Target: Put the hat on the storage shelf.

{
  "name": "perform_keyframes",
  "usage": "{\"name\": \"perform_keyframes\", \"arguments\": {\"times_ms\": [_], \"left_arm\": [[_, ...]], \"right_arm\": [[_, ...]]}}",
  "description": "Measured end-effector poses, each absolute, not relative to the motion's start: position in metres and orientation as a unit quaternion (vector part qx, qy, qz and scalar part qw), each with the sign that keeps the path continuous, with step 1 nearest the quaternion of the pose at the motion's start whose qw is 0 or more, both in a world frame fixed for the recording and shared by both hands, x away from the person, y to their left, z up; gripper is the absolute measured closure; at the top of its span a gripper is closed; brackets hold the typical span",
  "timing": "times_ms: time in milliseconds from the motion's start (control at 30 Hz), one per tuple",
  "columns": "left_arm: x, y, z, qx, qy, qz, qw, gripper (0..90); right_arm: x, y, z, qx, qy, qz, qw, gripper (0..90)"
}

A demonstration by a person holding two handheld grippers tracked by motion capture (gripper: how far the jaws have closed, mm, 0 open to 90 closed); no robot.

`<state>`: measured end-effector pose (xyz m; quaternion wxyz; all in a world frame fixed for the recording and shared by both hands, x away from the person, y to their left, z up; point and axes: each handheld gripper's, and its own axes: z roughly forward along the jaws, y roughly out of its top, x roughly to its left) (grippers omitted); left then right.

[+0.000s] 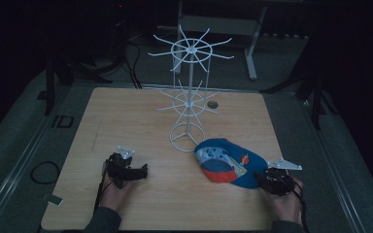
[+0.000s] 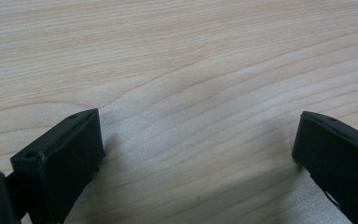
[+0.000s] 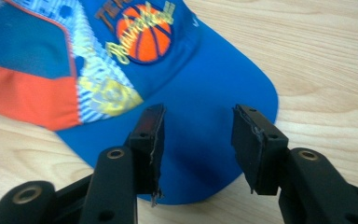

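Note:
A blue and orange cap (image 1: 226, 162) with a basketball patch (image 3: 142, 33) lies on the wooden table (image 1: 141, 121), right of centre near the front. My right gripper (image 1: 261, 178) sits at the cap's brim (image 3: 200, 116), open, its jaws hovering over the blue brim without closing on it. My left gripper (image 1: 143, 171) rests at the front left of the table, open, with only bare wood (image 2: 191, 93) between its jaws. A white wire display rack (image 1: 189, 82) with two tiers of spokes stands behind the cap at the table's middle.
The rack's round base (image 1: 187, 137) is just behind the cap. A small dark hole (image 1: 212, 104) marks the table's far side. A cable loop (image 1: 44, 171) lies on the floor at left. Dark stands and a bench frame (image 1: 223, 24) stand beyond the table.

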<state>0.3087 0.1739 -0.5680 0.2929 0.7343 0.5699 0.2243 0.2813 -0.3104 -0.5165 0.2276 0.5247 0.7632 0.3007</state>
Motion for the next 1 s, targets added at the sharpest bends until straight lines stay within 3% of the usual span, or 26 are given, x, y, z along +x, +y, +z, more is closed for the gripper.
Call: {"name": "perform_keyframes", "arguments": {"times_ms": [433, 1000], "left_arm": [[0.31, 0.175, -0.568, 0.739, 0.563, 0.222, 0.296, 2.3], [0.311, 0.173, -0.568, 0.736, 0.567, 0.222, 0.295, 2.3]], "right_arm": [[0.288, -0.297, -0.498, 0.468, 0.81, 0.294, 0.196, 45.6], [0.311, -0.276, -0.477, 0.427, 0.837, 0.274, 0.204, 39.3]]}}
